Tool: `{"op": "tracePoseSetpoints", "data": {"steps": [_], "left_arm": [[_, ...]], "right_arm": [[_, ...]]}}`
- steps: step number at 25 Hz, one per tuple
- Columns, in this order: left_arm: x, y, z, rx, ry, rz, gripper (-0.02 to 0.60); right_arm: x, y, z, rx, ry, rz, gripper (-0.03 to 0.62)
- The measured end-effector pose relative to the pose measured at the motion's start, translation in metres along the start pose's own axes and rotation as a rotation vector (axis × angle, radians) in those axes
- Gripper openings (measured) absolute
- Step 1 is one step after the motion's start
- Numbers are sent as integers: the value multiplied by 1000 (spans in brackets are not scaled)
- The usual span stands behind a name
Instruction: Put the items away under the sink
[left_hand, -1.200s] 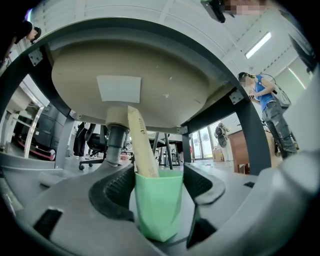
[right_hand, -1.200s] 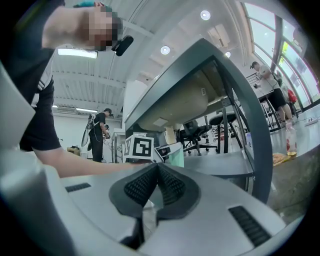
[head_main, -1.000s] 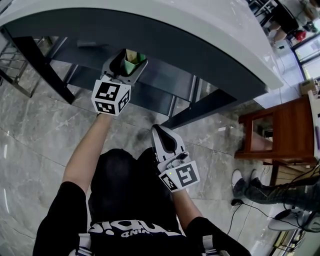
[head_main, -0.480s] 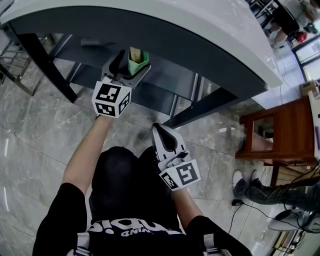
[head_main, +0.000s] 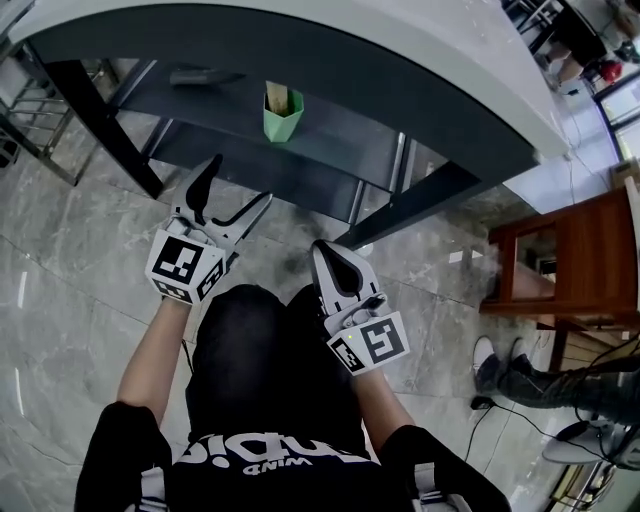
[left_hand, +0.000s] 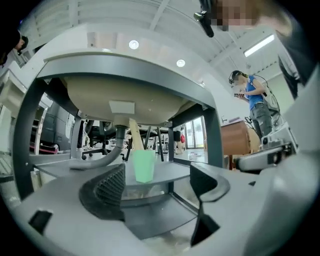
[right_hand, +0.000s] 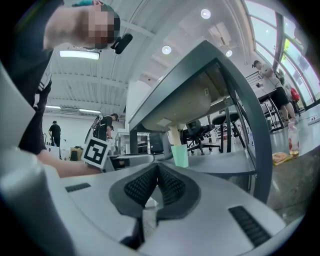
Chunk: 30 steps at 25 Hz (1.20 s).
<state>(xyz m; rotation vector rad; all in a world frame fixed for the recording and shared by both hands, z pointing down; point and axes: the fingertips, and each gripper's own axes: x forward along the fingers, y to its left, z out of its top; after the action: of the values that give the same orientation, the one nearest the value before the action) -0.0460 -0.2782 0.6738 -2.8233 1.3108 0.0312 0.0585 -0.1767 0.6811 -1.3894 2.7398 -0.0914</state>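
Head view: the green cup (head_main: 282, 115), with a pale stick (head_main: 277, 97) upright in it, stands on the grey shelf (head_main: 340, 150) under the sink counter (head_main: 420, 70). The left gripper (head_main: 238, 185) hangs well short of the cup, over the stone floor (head_main: 80, 250). Its jaws are spread wide, having just been opening, with nothing between them. The right gripper (head_main: 328, 255) is close in front of the person (head_main: 260, 440), jaws together.

Left gripper view: the green cup (left_hand: 144, 166) shows beyond the parted jaws, touching neither, below the basin (left_hand: 120, 97).

Right gripper view: the ribbed pads (right_hand: 140, 186) meet on nothing; the green cup (right_hand: 180, 156) stands on the shelf ahead.
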Motion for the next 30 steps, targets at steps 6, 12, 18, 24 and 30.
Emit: {"op": "tracePoseSetpoints", "data": {"steps": [6, 12, 18, 24, 30], "left_arm": [[-56, -4, -3, 6, 9, 62, 402], [-83, 0, 0, -41, -46, 133, 211], [-85, 7, -10, -28, -10, 146, 48], [-81, 13, -20, -23, 15, 109, 20], [-74, 14, -16, -12, 49, 64, 20]], "right_arm": [[-4, -2, -6, 13, 6, 1, 18], [-1, 2, -9, 19, 6, 16, 18], [3, 5, -14, 28, 12, 20, 18], [12, 10, -18, 32, 27, 34, 18], [23, 14, -6, 43, 41, 43, 18]]}}
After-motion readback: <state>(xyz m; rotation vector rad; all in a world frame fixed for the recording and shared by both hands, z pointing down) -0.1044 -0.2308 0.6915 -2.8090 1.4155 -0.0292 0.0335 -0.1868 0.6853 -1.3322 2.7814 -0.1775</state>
